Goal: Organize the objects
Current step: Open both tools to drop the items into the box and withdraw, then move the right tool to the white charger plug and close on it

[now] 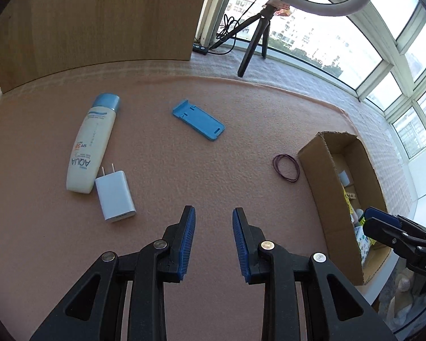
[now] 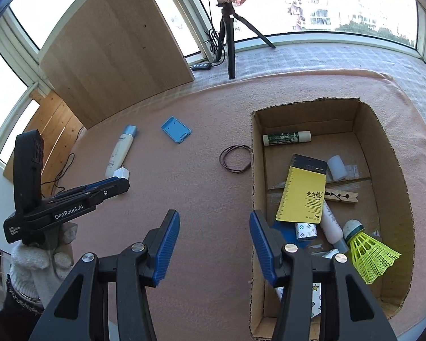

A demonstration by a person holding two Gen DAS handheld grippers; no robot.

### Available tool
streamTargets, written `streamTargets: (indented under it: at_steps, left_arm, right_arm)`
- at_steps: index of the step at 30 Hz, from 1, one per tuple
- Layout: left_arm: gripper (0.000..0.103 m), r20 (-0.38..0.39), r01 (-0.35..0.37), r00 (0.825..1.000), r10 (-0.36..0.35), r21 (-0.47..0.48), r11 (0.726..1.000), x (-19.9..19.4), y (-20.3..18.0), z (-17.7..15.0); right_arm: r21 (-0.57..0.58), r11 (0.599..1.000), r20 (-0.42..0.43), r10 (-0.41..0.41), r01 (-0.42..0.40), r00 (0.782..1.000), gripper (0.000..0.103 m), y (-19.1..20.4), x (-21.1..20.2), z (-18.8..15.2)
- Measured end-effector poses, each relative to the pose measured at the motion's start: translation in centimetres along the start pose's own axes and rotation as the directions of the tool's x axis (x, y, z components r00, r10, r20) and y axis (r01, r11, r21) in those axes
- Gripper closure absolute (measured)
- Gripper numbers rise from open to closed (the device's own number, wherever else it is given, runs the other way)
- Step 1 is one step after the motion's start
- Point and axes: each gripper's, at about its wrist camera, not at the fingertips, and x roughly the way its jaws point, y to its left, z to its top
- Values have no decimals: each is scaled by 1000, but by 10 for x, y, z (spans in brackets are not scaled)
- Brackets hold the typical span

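Note:
On the pink mat lie a cream sunscreen bottle [image 1: 91, 147] with a blue cap, a white charger plug [image 1: 115, 197] touching its base, a blue phone stand [image 1: 198, 119] and a loop of dark rubber bands [image 1: 286, 168]. My left gripper [image 1: 213, 213] hovers open over bare mat, just right of the charger, holding nothing. An open cardboard box [image 2: 389, 147] stands at the right with a yellow notebook [image 2: 302, 196], a yellow shuttlecock [image 2: 369, 253], a clothespin [image 2: 342, 196] and tubes inside. My right gripper [image 2: 214, 217] is open and empty at the box's left wall.
A wooden board [image 1: 99, 20] leans at the back left. A ring light on a black tripod [image 1: 255, 37] stands by the window, with cables and a small black controller [image 2: 201, 66] beside it. A gloved hand [image 2: 39, 258] carries the left gripper.

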Motion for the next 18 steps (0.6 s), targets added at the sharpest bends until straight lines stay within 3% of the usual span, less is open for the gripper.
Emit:
streamTargets:
  at_steps: [9,18]
  left_arm:
    - [74,-16,-20,1000,18,-112,994,-1,86,-10]
    - [70,-43,25,999,-30,-109,994,12,108,-7]
  right_arm:
    - [-73,990,-107,108,-116,988,55,66,65,20]
    - [-100,978,-201,162,-185,966,55,119,127,37]
